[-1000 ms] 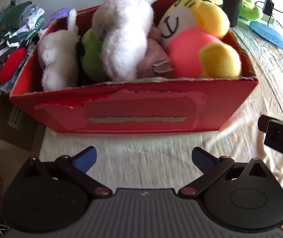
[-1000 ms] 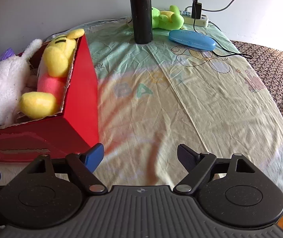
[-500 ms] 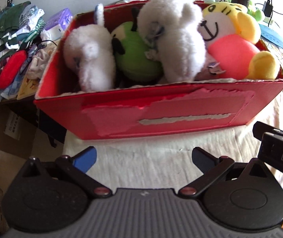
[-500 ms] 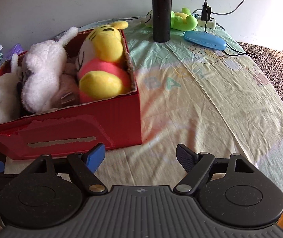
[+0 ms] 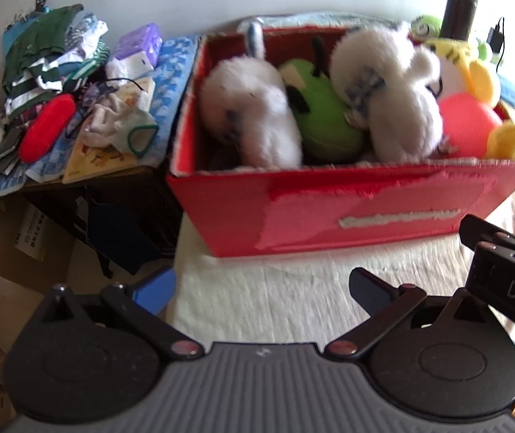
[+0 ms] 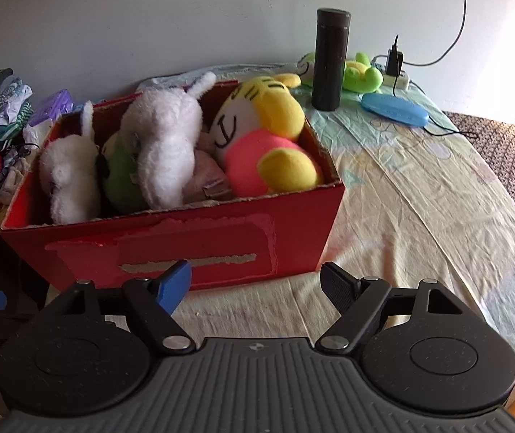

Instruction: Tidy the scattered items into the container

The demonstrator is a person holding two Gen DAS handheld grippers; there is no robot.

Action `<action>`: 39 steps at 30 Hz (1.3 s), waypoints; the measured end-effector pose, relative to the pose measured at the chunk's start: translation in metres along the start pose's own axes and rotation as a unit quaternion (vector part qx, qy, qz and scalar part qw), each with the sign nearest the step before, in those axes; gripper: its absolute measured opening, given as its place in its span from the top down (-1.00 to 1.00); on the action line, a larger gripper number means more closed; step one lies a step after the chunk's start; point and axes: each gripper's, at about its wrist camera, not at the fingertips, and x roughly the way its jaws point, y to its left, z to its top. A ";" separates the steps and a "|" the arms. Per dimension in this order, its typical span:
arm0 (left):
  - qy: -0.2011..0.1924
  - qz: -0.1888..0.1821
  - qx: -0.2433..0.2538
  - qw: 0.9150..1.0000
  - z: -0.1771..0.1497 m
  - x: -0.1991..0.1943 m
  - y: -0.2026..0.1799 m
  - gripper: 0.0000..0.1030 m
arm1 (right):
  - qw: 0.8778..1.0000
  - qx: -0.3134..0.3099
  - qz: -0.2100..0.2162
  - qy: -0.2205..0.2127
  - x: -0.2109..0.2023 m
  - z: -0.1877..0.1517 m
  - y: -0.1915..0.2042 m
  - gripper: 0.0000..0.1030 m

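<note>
A red cardboard box (image 5: 365, 213) (image 6: 199, 245) stands on the table and holds several plush toys: two white rabbits (image 5: 253, 108) (image 6: 167, 144), a green toy (image 5: 322, 115) and a yellow and pink tiger (image 6: 264, 148) (image 5: 470, 108). My left gripper (image 5: 262, 287) is open and empty, in front of the box's left part. My right gripper (image 6: 257, 285) is open and empty, just before the box's front wall. A green frog plush (image 6: 360, 75) lies on the table by the back wall.
A black flask (image 6: 330, 59), a blue case (image 6: 394, 109), a power strip with charger (image 6: 396, 72) and a cable sit at the table's back. A side table (image 5: 77, 108) with clothes and papers stands left of the box. Cardboard boxes (image 5: 22, 245) lie below.
Both grippers have swung left: the box now sits further right in the left view and centred in the right view. Both grippers stay open and empty.
</note>
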 end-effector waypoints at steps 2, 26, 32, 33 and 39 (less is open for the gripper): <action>-0.004 -0.004 -0.008 1.000 0.003 -0.003 0.002 -0.98 | 1.000 -0.005 0.000 -0.018 -0.007 0.003 0.003 -0.57; -0.064 0.002 -0.029 0.998 0.066 -0.025 -0.014 -0.98 | 0.997 -0.014 0.032 -0.076 -0.010 0.071 -0.014 -0.58; -0.054 -0.013 -0.025 0.998 0.072 -0.016 -0.025 -0.98 | 0.997 -0.018 0.022 -0.077 -0.005 0.075 -0.022 -0.58; -0.053 -0.016 -0.024 0.998 0.072 -0.015 -0.027 -0.98 | 0.997 -0.016 0.019 -0.077 -0.003 0.076 -0.025 -0.58; -0.048 -0.029 -0.017 0.998 0.074 -0.009 -0.039 -0.98 | 0.998 0.004 0.005 -0.068 0.005 0.077 -0.042 -0.58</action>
